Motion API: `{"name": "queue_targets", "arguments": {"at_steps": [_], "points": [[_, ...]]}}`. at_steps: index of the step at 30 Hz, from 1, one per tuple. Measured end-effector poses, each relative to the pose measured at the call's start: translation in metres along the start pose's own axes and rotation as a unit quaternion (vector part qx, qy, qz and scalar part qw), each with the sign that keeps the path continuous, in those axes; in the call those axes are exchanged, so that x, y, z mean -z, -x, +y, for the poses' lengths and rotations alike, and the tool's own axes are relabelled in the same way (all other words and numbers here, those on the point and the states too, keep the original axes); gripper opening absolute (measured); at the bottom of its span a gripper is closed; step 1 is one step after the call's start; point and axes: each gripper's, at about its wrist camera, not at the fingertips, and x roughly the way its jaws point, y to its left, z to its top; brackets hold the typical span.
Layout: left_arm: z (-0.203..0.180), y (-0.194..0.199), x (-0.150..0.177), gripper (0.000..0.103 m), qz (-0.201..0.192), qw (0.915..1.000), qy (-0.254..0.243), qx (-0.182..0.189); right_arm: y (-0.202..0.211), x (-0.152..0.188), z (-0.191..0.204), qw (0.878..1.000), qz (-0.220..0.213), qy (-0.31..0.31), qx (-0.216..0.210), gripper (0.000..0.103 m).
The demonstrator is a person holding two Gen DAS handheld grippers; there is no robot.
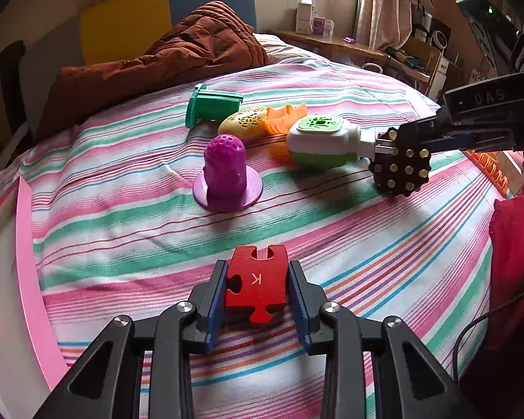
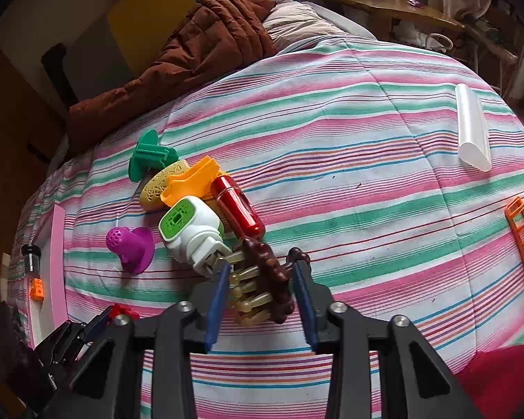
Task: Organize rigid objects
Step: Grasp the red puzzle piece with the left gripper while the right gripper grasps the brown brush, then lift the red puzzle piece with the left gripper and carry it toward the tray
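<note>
Over the striped bed (image 2: 366, 132), the right gripper (image 2: 262, 279) is clenching a dark studded massage brush (image 2: 272, 279) beside the white-and-green plug-in device (image 2: 192, 234), while nearer the bed's edge the left gripper (image 1: 256, 289) is gripping a red puzzle piece (image 1: 256, 286).

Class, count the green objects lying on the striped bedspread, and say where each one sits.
2. A green flanged piece lies at the pile's far left end; a white unit with a green grille lies nearer, beside the purple cone. Others could be hidden under the pile.
</note>
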Motion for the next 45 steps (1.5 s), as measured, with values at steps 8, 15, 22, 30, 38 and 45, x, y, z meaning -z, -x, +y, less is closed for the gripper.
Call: {"name": "queue_targets", "arguments": {"at_steps": [8, 15, 22, 30, 38, 45], "points": [[0.002, -0.001, 0.002, 0.034, -0.011, 0.9999, 0.009, 0.003, 0.011, -0.007, -0.062, 0.992, -0.021, -0.126, 0.023, 0.042], [-0.001, -0.001, 0.002, 0.034, -0.016, 0.9998, 0.007, -0.001, 0.015, -0.007, -0.089, 0.979, -0.034, -0.202, -0.004, 0.072], [0.0, -0.003, 0.001, 0.034, -0.018, 0.9998, 0.012, 0.001, 0.015, -0.007, -0.082, 0.978, -0.044, -0.201, -0.015, 0.078], [0.0, -0.004, 0.001, 0.034, -0.018, 0.9996, 0.02, 0.001, -0.003, -0.012, -0.057, 0.992, -0.03, -0.113, 0.057, 0.081], [0.001, -0.006, 0.0, 0.034, -0.017, 0.9996, 0.021, -0.001, -0.02, -0.011, -0.039, 0.994, -0.01, -0.039, 0.101, 0.046], [0.002, -0.004, -0.002, 0.033, -0.01, 0.9996, 0.027, -0.006, -0.018, -0.011, -0.038, 0.994, -0.012, -0.036, 0.102, 0.046]]}}
